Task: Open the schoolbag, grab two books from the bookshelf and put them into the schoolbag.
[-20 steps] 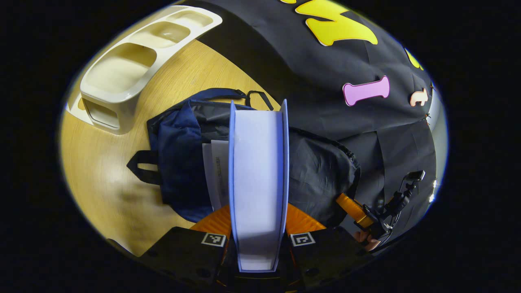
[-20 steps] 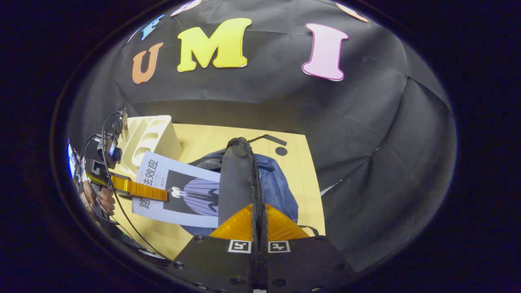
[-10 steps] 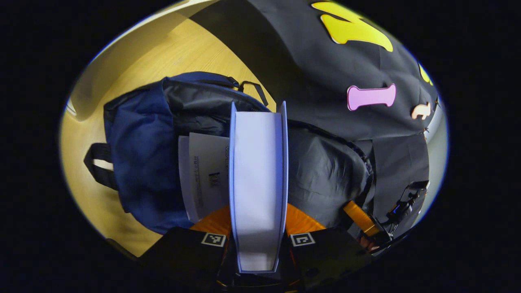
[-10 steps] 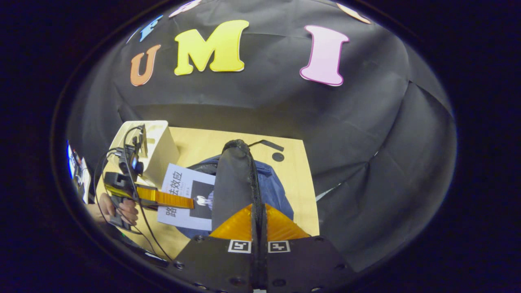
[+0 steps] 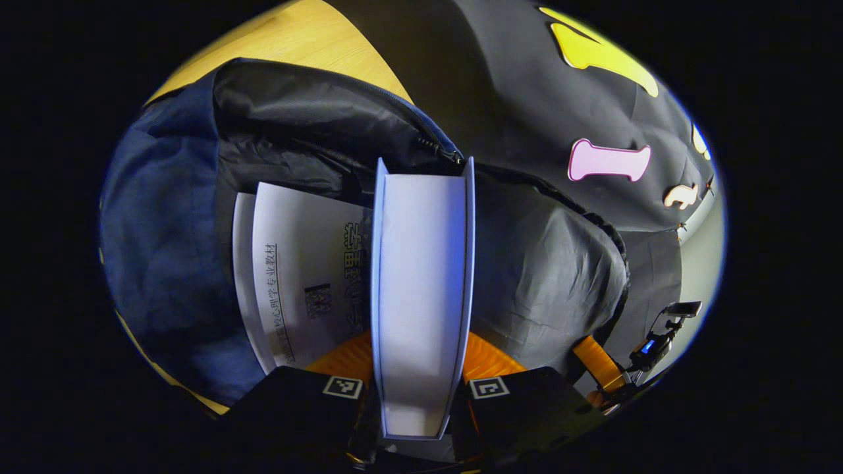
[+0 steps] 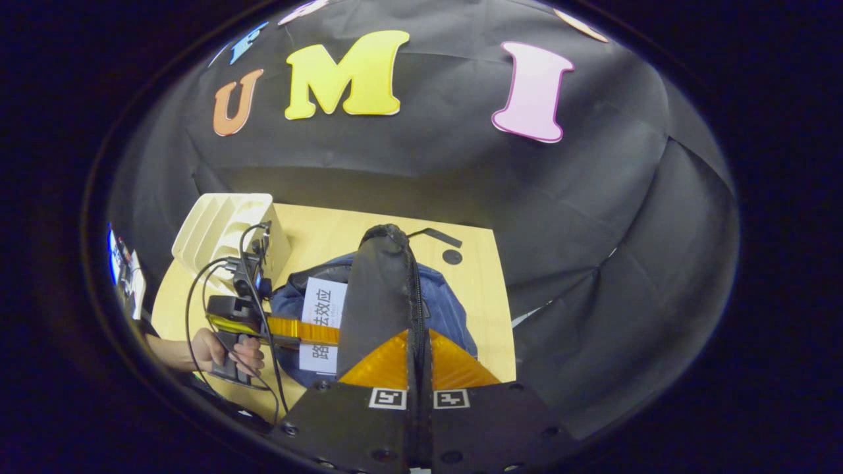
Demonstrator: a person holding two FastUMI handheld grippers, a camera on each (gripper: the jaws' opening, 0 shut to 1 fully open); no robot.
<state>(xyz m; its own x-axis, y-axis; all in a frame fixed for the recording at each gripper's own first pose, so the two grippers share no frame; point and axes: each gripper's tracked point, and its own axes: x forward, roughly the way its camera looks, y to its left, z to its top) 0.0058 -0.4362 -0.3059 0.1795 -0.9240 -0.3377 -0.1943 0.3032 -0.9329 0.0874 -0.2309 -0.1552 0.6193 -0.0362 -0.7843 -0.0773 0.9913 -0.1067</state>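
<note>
Left gripper (image 5: 421, 368) squeezed tight on second book (image 5: 421, 276), now poking into open schoolbag (image 5: 164, 217), closer than before. Beside first book (image 5: 296, 270) already inside. Farther off, right gripper (image 6: 419, 368) pinching bag flap (image 6: 379, 289) up; almost done.

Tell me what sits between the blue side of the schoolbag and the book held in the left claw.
In the left gripper view, a white book already lying in the schoolbag sits between its blue side and the held book.
</note>
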